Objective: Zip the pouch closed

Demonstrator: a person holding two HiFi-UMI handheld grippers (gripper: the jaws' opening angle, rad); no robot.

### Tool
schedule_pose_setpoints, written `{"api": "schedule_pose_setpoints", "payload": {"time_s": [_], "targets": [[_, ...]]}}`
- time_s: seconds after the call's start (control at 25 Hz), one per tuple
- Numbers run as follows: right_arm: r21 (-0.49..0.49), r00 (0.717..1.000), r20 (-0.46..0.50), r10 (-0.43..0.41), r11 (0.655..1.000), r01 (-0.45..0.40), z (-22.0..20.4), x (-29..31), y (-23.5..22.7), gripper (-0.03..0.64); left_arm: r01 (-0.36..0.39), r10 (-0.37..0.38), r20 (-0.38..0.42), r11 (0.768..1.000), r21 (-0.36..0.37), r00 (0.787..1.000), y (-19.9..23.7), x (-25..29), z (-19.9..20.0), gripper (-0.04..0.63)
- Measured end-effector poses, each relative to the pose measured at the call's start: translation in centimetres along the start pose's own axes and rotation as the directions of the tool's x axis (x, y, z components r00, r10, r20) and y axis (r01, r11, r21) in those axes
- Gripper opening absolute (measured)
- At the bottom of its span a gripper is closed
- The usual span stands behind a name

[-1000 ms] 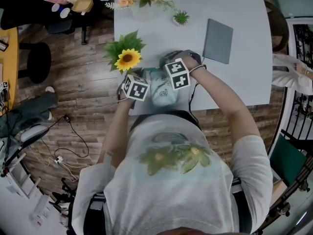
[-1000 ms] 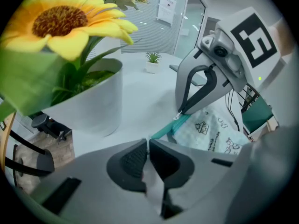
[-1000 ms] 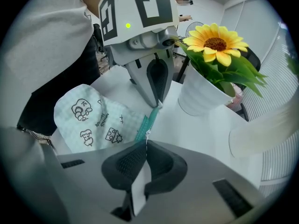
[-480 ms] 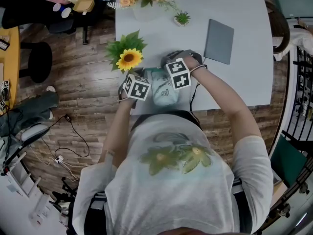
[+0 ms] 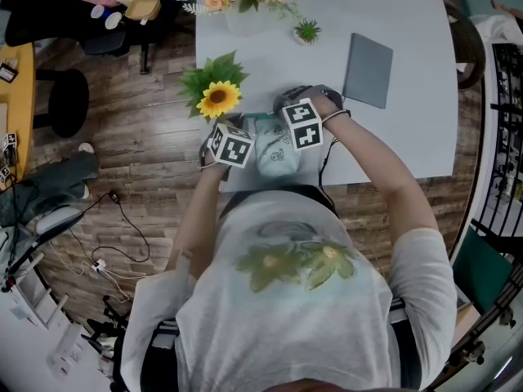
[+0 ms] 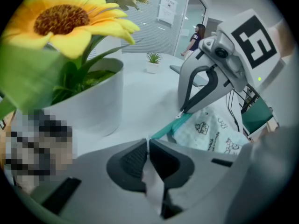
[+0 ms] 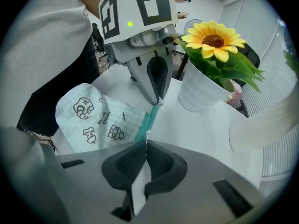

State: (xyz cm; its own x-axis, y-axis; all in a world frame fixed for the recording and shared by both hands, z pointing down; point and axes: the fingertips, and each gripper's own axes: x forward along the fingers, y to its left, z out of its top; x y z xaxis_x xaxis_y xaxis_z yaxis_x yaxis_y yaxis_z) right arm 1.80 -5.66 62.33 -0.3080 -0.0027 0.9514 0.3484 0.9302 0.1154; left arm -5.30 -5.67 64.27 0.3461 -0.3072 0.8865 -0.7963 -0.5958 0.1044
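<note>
The left gripper (image 6: pixel 148 147) has its jaws drawn together to a thin slit, and they pinch the near end of the teal zipper band (image 6: pixel 168 127) of the pouch (image 6: pixel 215 132). The right gripper (image 7: pixel 146 146) is fully closed as well, nipping the small metal pull (image 7: pixel 147 135) at the other end of the short teal stretch that shows. The two grippers face each other tip to tip, both pointing steeply down, with only that bit of zipper band between them. Whether the teeth along it are joined cannot be made out.

The pouch, pale mint with little line drawings, lies on the white table (image 5: pixel 409 141) near its front edge, just in front of the person's chest, its body trailing toward the person from the held zipper. The potted sunflower (image 5: pixel 217 98) stands just beside it on the left gripper's side, at the table's corner. A grey notebook (image 5: pixel 367 70) lies apart on the other side.

Against the picture a second ago, neither gripper has moved, opened or changed its hold, and the pouch lies the same way. The whole head view has slid slightly to the right, and the bystander (image 5: pixel 505 21) beyond the table's right edge now shows only as a bit near the upper right corner
</note>
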Motion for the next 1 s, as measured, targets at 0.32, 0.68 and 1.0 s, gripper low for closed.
{"api": "schedule_pose_setpoints", "payload": {"time_s": [0.32,0.68,1.0], "targets": [[0.011,1.000,0.003,-0.003,1.000,0.003,-0.07,-0.08,0.15,0.017,0.001,-0.001,0.001,1.000,-0.002,1.000,-0.05,-0.01,0.03,0.023],[-0.015,1.000,-0.026,0.003,1.000,-0.004,-0.29,-0.24,0.37,0.017,-0.001,0.001,0.004,1.000,-0.001,1.000,-0.09,-0.15,0.07,0.023],[-0.024,1.000,-0.028,0.000,1.000,-0.001,-0.62,-0.22,0.47,0.017,-0.003,0.003,0.003,1.000,0.006,1.000,-0.06,-0.02,0.05,0.023]]}}
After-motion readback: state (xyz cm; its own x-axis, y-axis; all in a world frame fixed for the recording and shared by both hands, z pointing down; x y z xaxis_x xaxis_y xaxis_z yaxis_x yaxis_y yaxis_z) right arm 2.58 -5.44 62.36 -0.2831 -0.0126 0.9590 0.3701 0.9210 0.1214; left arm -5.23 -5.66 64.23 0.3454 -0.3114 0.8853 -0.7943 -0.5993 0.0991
